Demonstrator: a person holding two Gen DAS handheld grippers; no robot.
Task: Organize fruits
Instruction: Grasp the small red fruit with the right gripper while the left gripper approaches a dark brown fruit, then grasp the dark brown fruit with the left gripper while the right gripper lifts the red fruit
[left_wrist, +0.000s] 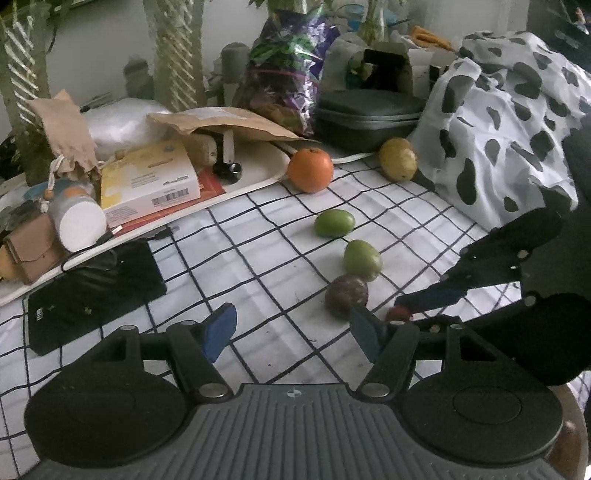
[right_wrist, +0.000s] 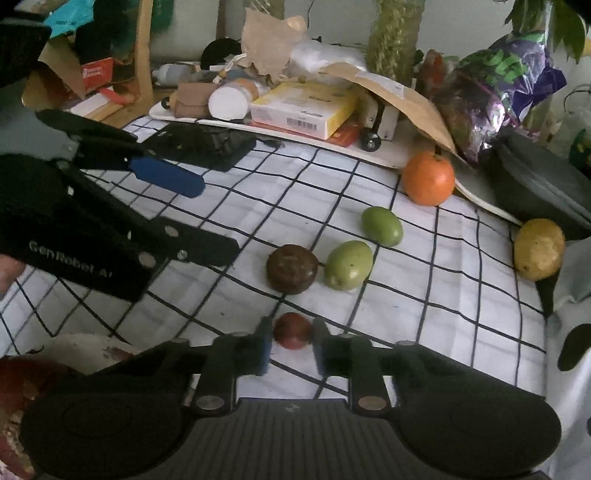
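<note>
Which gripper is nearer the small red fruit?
Right. The right gripper is shut on the small red fruit. The left gripper is open and empty, just beside it over the checked cloth.

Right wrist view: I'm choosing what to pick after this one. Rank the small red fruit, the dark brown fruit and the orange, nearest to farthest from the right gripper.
1. Small red fruit, between the right gripper's fingers.
2. Dark brown fruit, just beyond, mid-cloth.
3. Orange, far right, by the tray.
</note>
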